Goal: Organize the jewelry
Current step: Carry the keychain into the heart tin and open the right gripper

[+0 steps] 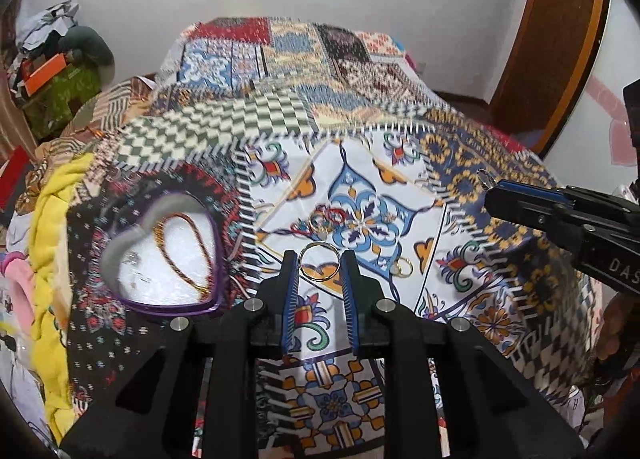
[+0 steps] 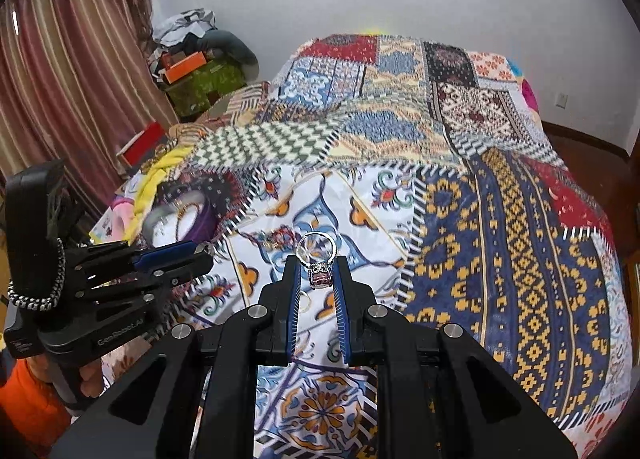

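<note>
My left gripper [image 1: 319, 259] is shut on a plain gold ring [image 1: 305, 271], held upright between its fingertips above the patterned bedspread [image 1: 360, 119]. A purple heart-shaped box [image 1: 168, 255] lies open to its left, holding a twisted cord necklace [image 1: 200, 243]. My right gripper [image 2: 317, 263] is shut on a silver ring with a reddish stone [image 2: 319, 278]. It enters the left wrist view from the right [image 1: 486, 189]. In the right wrist view, the left gripper [image 2: 202, 253] sits at the left, close to the heart box [image 2: 188, 219]. Small gold rings [image 1: 402, 269] and a red piece [image 1: 328, 217] lie loose on the spread.
A yellow cloth [image 1: 56, 219] and clutter line the bed's left edge. Boxes and clothes [image 2: 192, 63] pile up against the wall beside a striped curtain [image 2: 60, 79]. A wooden door frame [image 1: 560, 39] stands to the right. A hand holds the left gripper's handle [image 2: 90, 379].
</note>
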`<state>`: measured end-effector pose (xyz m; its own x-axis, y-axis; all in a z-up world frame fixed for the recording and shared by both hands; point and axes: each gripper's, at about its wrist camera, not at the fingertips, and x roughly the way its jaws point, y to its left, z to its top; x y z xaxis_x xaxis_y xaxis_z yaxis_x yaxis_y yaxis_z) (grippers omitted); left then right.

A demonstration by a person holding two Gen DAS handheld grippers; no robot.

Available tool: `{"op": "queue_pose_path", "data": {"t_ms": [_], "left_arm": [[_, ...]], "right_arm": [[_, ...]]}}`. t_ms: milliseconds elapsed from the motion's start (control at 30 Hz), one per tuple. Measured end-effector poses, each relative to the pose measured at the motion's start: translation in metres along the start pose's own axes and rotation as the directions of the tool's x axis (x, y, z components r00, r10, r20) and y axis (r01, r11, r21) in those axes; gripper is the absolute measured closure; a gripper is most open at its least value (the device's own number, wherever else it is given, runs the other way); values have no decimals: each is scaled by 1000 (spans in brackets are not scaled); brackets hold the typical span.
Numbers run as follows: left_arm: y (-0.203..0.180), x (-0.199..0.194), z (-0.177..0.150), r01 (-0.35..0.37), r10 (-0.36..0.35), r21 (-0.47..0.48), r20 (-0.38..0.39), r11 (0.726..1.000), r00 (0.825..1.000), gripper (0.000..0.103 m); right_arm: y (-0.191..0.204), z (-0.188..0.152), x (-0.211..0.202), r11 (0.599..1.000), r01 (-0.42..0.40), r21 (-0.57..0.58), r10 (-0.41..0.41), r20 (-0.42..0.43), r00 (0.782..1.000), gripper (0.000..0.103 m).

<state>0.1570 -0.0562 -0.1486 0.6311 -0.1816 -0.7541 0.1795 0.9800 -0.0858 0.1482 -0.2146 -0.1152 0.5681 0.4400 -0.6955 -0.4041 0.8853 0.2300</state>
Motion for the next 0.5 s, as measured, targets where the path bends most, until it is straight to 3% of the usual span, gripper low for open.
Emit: {"op": "queue_pose_path", "data": {"t_ms": [500], "left_arm": [[34, -56, 9, -48, 56, -61, 133, 997, 990, 83]], "right_arm": [[48, 27, -6, 996, -48, -72, 54, 71, 996, 89]]}}
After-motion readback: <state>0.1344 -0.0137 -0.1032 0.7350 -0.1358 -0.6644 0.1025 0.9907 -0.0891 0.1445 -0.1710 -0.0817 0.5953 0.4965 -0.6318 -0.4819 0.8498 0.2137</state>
